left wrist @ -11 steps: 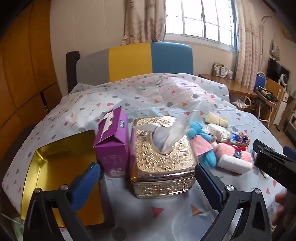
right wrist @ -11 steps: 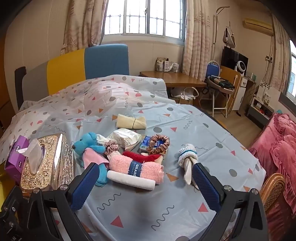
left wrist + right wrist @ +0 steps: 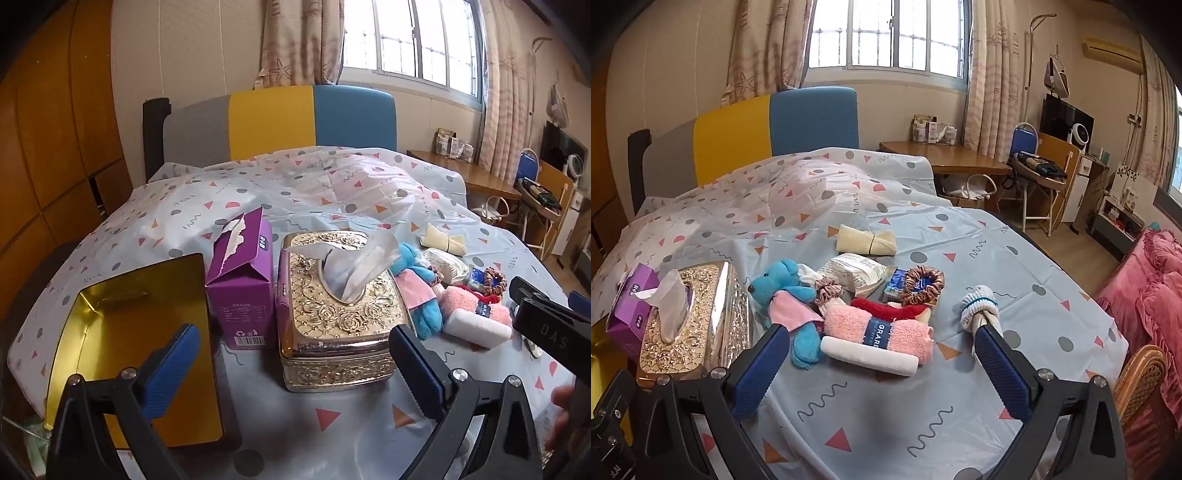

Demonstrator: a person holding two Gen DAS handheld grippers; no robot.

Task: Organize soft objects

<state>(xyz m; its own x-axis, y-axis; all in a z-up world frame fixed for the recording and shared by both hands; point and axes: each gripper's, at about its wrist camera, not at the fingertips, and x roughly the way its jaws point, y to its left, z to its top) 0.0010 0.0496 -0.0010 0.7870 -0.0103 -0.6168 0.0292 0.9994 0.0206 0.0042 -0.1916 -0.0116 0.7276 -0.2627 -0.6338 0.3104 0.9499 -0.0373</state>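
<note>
A multicoloured headboard [image 3: 277, 122] in grey, yellow and blue stood behind the patterned plastic sheet [image 3: 960, 236], beneath a barred window [image 3: 890, 35] framed by patterned curtains [image 3: 301, 40]. A wooden side table [image 3: 945, 160] sat beside a blue folding chair [image 3: 1025, 138], with a white fan [image 3: 1080, 134] further right. A pink ruffled bedspread [image 3: 1152, 280] lay at the right edge.
</note>
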